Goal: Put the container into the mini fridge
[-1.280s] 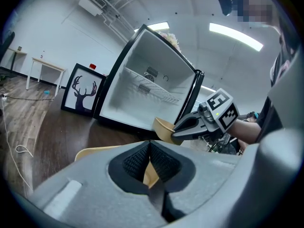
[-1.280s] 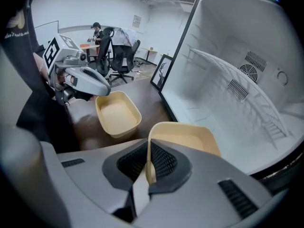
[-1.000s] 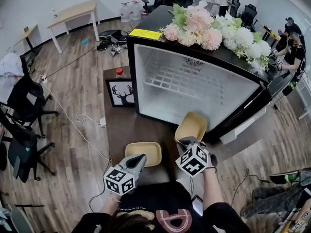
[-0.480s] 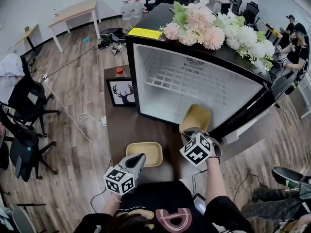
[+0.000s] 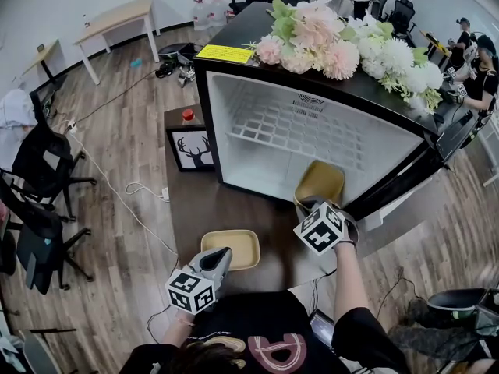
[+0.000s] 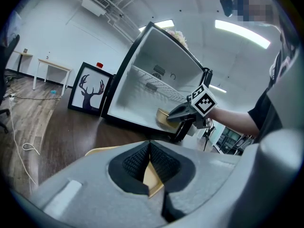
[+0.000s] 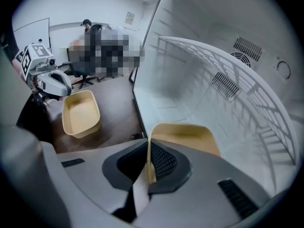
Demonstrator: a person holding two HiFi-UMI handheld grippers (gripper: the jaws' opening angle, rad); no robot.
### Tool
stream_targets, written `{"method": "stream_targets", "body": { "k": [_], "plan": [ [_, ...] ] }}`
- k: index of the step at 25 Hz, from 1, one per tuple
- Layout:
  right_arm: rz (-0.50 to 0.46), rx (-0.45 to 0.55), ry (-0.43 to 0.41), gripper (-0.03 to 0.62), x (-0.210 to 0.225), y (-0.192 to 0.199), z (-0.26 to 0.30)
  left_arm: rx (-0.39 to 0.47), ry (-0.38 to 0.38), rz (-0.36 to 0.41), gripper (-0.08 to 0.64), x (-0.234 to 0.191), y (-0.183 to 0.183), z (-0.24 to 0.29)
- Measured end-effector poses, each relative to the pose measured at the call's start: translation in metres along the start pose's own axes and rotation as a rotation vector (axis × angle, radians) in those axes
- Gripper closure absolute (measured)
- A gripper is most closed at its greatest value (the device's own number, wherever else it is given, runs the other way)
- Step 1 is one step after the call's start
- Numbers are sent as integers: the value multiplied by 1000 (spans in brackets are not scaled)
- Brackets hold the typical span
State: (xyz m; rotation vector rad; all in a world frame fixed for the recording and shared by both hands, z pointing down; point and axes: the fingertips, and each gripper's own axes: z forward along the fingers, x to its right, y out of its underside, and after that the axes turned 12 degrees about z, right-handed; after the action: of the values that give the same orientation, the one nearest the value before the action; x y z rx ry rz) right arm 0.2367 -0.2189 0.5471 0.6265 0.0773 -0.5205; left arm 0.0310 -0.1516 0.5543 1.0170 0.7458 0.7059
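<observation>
The black mini fridge [image 5: 257, 170] stands open on the dark table [image 5: 195, 209], its white inside bare [image 7: 190, 80]. My right gripper [image 5: 309, 206] is shut on the near rim of a yellow container [image 5: 320, 181] and holds it at the fridge's open front, over the lower right of the floor. In the right gripper view that container [image 7: 187, 137] juts ahead of the gripper [image 7: 149, 148]. A second yellow container [image 5: 231, 248] lies on the table. My left gripper [image 5: 224, 254] is shut on its near rim, which shows between the pads [image 6: 135, 163].
A wire shelf [image 5: 288, 131] crosses the fridge's upper half. Artificial flowers [image 5: 343, 45] lie on the fridge top. A framed deer picture [image 5: 192, 148] and a red-capped bottle [image 5: 188, 115] stand left of the fridge. Office chairs [image 5: 39, 170] stand on the floor at left.
My right gripper has carried its yellow container up and to the right, from in front of the fridge to its open front. The left gripper and the second container have stayed put.
</observation>
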Motion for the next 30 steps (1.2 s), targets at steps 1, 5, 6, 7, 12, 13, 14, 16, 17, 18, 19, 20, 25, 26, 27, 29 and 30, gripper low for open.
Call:
{"method": "stream_targets", "body": {
  "k": [1, 5, 6, 7, 12, 13, 14, 16, 17, 18, 19, 20, 25, 26, 27, 29, 30],
  "plan": [
    [5, 2, -1, 568, 2, -1, 1, -2, 0, -1, 551, 0, 0, 0],
    [9, 1, -4, 568, 7, -3, 7, -14, -1, -2, 551, -2, 2, 2],
    [8, -3, -6, 568, 9, -2, 9, -14, -3, -3, 551, -2, 2, 2],
    [7, -7, -8, 568, 11, -2, 11, -14, -6, -5, 551, -2, 2, 1],
    [7, -21, -7, 568, 20, -3, 20, -16, -34, -16, 551, -8, 3, 0],
    [7, -23, -5, 568, 22, -3, 22, -17, -38, -13, 551, -9, 3, 0],
    [8, -25, -3, 568, 24, -3, 24, -16, -43, -11, 551, -10, 3, -1],
    [13, -25, -1, 566, 28, -4, 27, -11, -56, -13, 551, -13, 3, -3],
    [19, -23, -1, 566, 30, -5, 29, -8, -63, -17, 551, -15, 2, -4],
    [25, -19, -2, 566, 31, -6, 30, -7, -69, -20, 551, -16, 2, -5],
    [31, -16, -3, 566, 32, -6, 31, -6, -73, -23, 551, -17, 2, -5],
    [33, -15, -3, 566, 33, -7, 32, -5, -76, -24, 551, -18, 2, -6],
    [32, -33, -7, 566, 35, -4, 39, -1, -86, -21, 551, -21, 1, -7],
    [36, -34, -12, 566, 35, -3, 39, 2, -88, -23, 551, -21, 1, -8],
    [38, -34, -16, 566, 35, -4, 40, 5, -91, -25, 551, -21, 0, -8],
    [40, -35, -21, 566, 37, -5, 42, 9, -97, -30, 551, -22, 1, -9],
    [39, -34, -24, 566, 38, -5, 43, 10, -101, -34, 551, -23, 1, -10]
  ]
}}
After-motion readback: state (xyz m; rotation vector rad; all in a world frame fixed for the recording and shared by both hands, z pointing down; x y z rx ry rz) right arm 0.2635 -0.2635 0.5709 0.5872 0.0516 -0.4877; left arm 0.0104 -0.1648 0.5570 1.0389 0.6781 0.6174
